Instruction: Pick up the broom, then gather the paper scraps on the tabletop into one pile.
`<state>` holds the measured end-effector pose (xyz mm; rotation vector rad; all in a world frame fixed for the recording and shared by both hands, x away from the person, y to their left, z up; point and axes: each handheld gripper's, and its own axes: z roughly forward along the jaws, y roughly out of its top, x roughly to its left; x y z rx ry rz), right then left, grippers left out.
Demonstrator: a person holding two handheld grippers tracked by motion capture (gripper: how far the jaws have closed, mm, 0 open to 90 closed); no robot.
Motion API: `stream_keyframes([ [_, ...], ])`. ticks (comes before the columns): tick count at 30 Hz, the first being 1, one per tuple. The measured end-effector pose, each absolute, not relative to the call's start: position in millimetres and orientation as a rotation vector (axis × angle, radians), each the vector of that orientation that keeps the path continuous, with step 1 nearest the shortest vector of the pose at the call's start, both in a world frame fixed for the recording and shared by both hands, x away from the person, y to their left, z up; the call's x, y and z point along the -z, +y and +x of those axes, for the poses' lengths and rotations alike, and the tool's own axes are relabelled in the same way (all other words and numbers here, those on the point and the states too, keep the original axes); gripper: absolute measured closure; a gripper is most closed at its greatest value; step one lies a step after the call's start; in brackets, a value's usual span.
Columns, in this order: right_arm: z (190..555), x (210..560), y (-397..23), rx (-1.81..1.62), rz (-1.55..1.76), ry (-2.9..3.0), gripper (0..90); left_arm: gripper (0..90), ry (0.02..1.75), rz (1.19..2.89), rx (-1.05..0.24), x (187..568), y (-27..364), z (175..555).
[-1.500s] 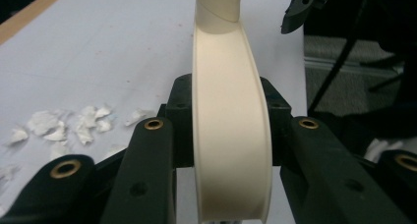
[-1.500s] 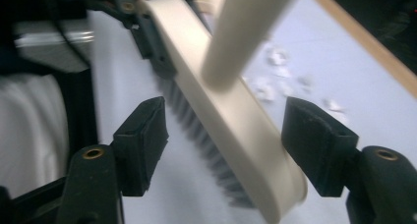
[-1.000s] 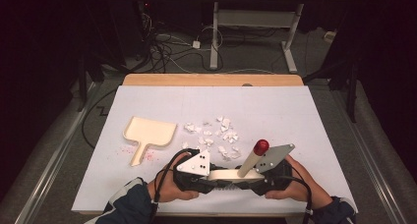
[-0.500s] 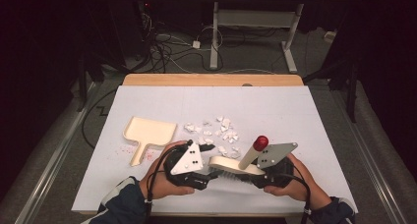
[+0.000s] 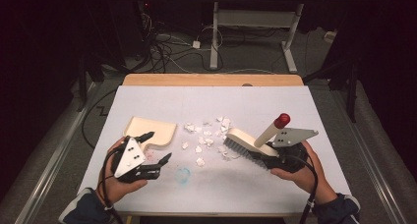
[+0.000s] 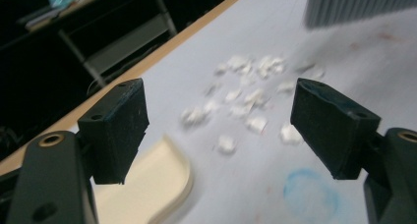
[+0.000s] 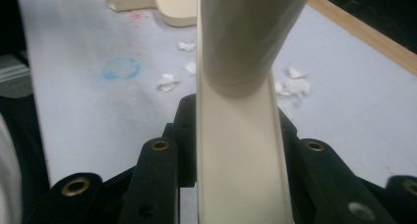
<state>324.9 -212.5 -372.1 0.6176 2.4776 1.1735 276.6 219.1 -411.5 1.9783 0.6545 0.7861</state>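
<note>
A cream hand brush [image 5: 244,141] with grey bristles and a red-tipped handle [image 5: 282,120] is tilted over the white table mat [image 5: 295,106]. My right gripper [image 5: 275,153] is shut on its body, and its jaws have just been closing; in the right gripper view the brush [image 7: 241,135] stands between the jaws of that gripper [image 7: 236,155]. My left gripper [image 5: 157,146] hovers beside the cream dustpan [image 5: 150,129]. Its jaws have just been opening and nothing is between its pads [image 6: 120,128]. White paper scraps [image 5: 206,135] lie between dustpan and brush.
A blue ring mark [image 5: 183,174] and faint red smudges stain the mat near the left gripper. A wooden table edge [image 5: 211,79] runs along the far side. Beyond it are cables and desk legs [image 5: 215,32] on a dark floor.
The left gripper let go of the brush, opened and swung left to the dustpan. The right gripper, with the brush, shifted a little right and up.
</note>
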Motion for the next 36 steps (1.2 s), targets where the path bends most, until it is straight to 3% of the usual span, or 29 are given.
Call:
stream_keyframes([
  [11, 342.9, 376.0, -220.4, -1.100, 0.750, 2.363, 67.5, 20.8, 0.832, 2.014, -0.746, 449.1, 253.4, 255.0],
  [36, 379.4, 387.8, -217.5, -1.023, 0.834, 2.270, 67.5, 20.8, 0.839, 2.093, -0.711, 458.0, 251.1, 254.6],
])
